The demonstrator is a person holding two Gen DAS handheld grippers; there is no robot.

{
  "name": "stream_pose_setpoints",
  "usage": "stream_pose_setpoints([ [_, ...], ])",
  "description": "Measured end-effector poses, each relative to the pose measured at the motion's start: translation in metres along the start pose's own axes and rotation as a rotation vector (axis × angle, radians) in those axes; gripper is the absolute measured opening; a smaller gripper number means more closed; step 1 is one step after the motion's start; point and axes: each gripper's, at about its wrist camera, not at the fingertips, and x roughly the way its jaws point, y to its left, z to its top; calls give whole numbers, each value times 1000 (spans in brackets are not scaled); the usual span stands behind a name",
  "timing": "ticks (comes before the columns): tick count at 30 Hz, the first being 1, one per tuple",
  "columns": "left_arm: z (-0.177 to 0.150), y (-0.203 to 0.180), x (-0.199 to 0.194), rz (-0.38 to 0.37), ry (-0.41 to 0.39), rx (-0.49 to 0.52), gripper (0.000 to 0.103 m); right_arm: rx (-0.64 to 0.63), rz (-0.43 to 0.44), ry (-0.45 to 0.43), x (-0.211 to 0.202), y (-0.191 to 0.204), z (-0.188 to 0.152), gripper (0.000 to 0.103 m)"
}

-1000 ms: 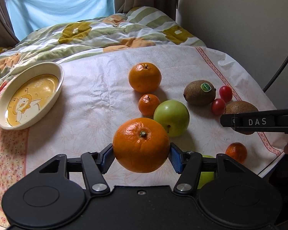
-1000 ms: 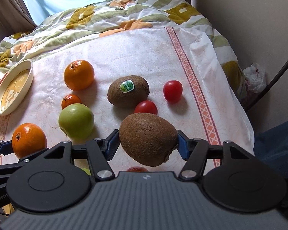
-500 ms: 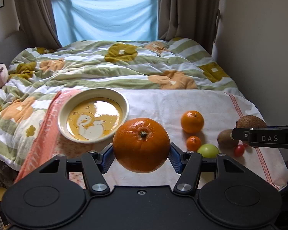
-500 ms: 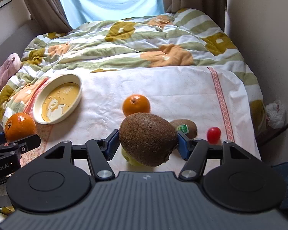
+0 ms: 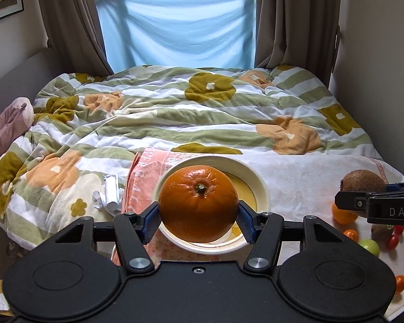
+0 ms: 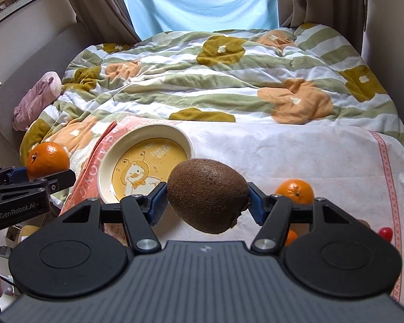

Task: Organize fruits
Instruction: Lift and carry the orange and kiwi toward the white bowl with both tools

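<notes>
My left gripper (image 5: 198, 222) is shut on a large orange (image 5: 198, 204) and holds it in the air in front of the cream bowl (image 5: 258, 185), which has a yellow duck picture inside (image 6: 137, 173). My right gripper (image 6: 206, 204) is shut on a brown kiwi (image 6: 208, 195), held in the air to the right of the bowl. In the left wrist view the kiwi (image 5: 363, 181) shows at the right edge. In the right wrist view the orange (image 6: 48, 158) shows at the far left.
On the white cloth (image 5: 304, 180) at the right lie another orange (image 6: 295, 190), small mandarins (image 5: 350, 233), a green apple (image 5: 370, 246), cherry tomatoes (image 5: 393, 241) and a second kiwi (image 5: 381, 232). A flowered duvet (image 5: 188, 113) covers the bed behind. A wall stands at the right.
Both grippers have risen and swung left with their fruit. The bowl now lies straight ahead of the left gripper; the loose fruit has slid to the lower right.
</notes>
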Motion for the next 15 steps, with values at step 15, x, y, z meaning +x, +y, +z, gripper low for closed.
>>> stream_pose_setpoints([
  [15,33,44,137,-147,91,150,64,76,-82,77,126,53,54,76],
])
